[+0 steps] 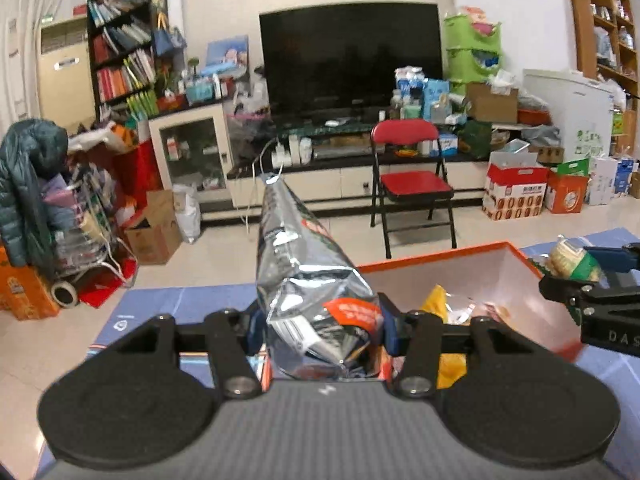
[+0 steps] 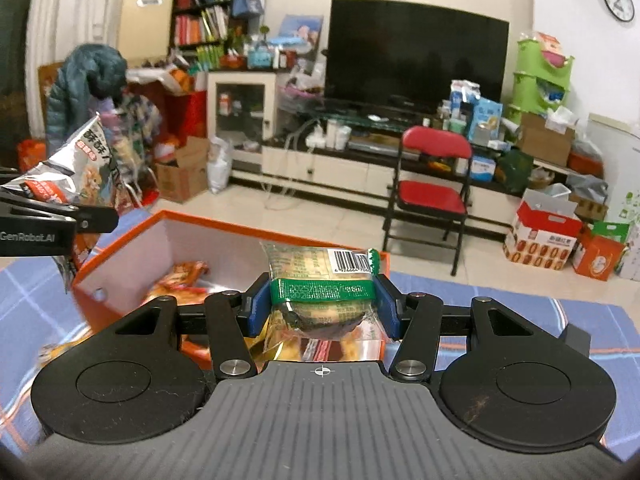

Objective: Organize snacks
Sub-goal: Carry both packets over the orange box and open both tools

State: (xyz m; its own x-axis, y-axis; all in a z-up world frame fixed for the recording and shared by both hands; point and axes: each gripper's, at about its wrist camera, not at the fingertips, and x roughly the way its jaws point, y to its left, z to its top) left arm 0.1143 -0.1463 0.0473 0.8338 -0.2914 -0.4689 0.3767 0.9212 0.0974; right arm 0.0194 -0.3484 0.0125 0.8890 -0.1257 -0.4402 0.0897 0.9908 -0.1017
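Left wrist view, our left gripper [image 1: 320, 336]: clenched on a silver snack bag [image 1: 304, 272], blue pads pressed into its lower end, the bag standing up and leaning away from us.
Left wrist view, position: we're holding the bag up off the blue mat [image 1: 160, 304], just at the near-left edge of the orange box [image 1: 460, 254], not yet inside it.
Left wrist view, box contents: a yellow packet [image 1: 436, 300] and some other wrappers already lie on the box floor, so part of the sorting looks done.
Left wrist view, right gripper [image 1: 576, 280]: it comes in from the right edge, gripping a green-banded pastry pack [image 1: 572, 264] over the far-right rim of the box.

Right wrist view, right gripper [image 2: 324, 308]: closed on the green-banded pastry pack [image 2: 320, 276], pads squeezing both sides of the green band, barcode end pointing away.
Right wrist view, position: the pack hangs above the near side of the orange box [image 2: 124, 236]; whether it is fully over the opening we can't tell.
Right wrist view, box contents: orange packets [image 2: 180, 280] rest in the box's left part.
Right wrist view, left gripper [image 2: 60, 216]: at the left edge, the silver snack bag [image 2: 80, 164] sticking up from it, beside the box's left corner.

Progress: we judge it midway, with several snacks boxed and two in hand.
Left to do: lower both over the opening and let go; any further loose snacks are out of sight.
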